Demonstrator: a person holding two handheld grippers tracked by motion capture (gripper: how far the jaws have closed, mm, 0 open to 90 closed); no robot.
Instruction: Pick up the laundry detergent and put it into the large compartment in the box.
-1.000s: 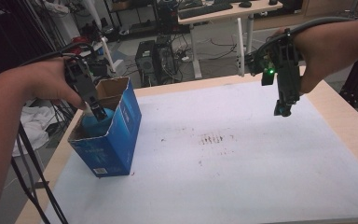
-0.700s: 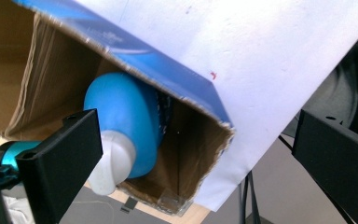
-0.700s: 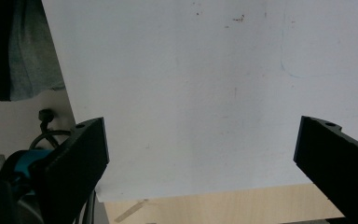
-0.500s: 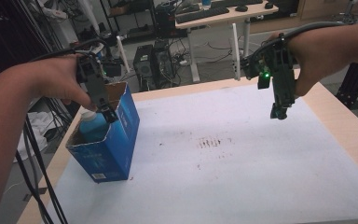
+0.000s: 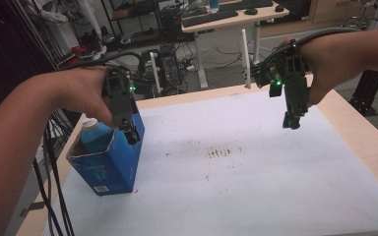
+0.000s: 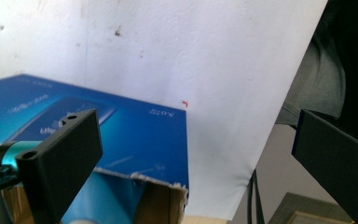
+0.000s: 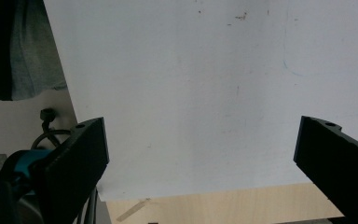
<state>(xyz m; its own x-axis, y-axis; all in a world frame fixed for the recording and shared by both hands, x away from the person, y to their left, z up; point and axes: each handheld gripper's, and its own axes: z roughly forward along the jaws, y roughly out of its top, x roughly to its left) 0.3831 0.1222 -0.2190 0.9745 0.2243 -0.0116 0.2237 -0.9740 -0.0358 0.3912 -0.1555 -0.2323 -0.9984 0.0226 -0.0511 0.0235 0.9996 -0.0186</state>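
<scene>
- A blue cardboard box [image 5: 109, 162] stands open-topped at about eight o'clock on the white table cover [image 5: 256, 177], close to the sheet's left edge, with a teal bottle [image 5: 94, 137] upright inside it, white cap up.
- Seen from the left gripper view, the same box [image 6: 135, 135] lies under the jaws, its torn top rim and brown inner wall in sight, and the jaws stand wide apart with nothing between them.
- The left gripper [image 5: 130, 135] hangs at the box's right-hand rim, at about nine o'clock on the table; its jaws have just been opening and now hold nothing, the bottle sitting free just beside them.
- Faint brown smudges [image 5: 221, 151] mark the sheet near its centre.
- The right gripper [image 5: 292, 121] hovers above the sheet at about two o'clock, pointing down, well apart from the box.
- In the right gripper view, its jaws spread wide over bare white sheet [image 7: 205, 93], gripping nothing.
- Beyond the table's far edge, a desk [image 5: 236, 17] carries a keyboard.
</scene>
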